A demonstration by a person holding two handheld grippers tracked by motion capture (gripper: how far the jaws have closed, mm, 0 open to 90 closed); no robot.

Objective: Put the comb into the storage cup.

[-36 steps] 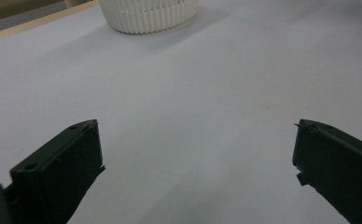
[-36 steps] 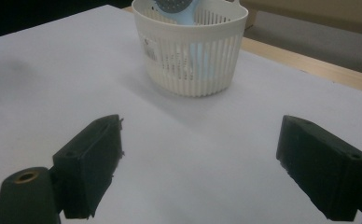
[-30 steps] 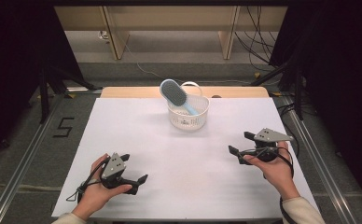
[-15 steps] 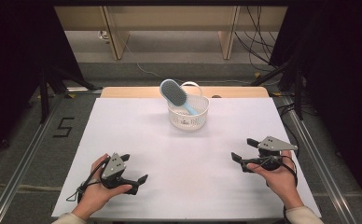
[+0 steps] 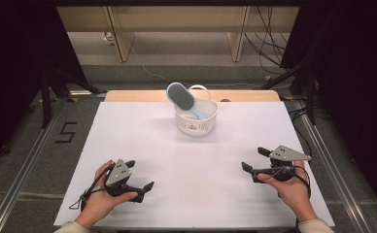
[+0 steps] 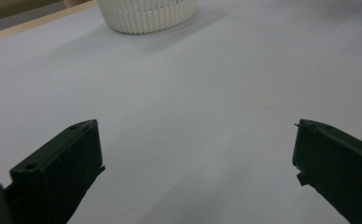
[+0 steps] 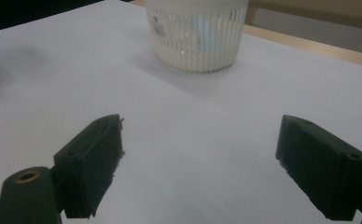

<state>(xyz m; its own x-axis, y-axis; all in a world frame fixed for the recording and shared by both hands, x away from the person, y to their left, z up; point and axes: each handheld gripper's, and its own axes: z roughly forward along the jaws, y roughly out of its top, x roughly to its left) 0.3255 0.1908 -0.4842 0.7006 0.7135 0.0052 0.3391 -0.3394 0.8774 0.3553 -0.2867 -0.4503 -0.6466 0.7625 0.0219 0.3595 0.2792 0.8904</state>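
White surface [image 5: 143, 145] takes up most of the high view, w/ a strip of bare wood along its far edge. Floor around it is grey, a "5" marked on it at left.

Basket [image 5: 196, 116]: white, slotted wall, round, stands upright at the far centre of the surface, well apart from both grippers. Also seen in the right gripper view [image 7: 198, 35], straight ahead, and at the top edge of the left gripper view [image 6: 146, 14].

Hairbrush [image 5: 182, 99]: pale blue, sits in the basket, tilted, head sticking up over the far-left rim, handle down inside. Blue shows faintly thru the slots in the right gripper view.

Left gripper [image 5: 139, 175]: near-left of the surface, held low in the left hand [image 5: 101, 196], aimed right and a bit forward. Fingers wide apart, nothing btwn them; bare surface in the gap [image 6: 195, 154].

Right gripper [image 5: 254, 160]: near-right, in the right hand [image 5: 288, 187], aimed left twd the middle. Fingers also spread wide, holding nothing [image 7: 200, 154].
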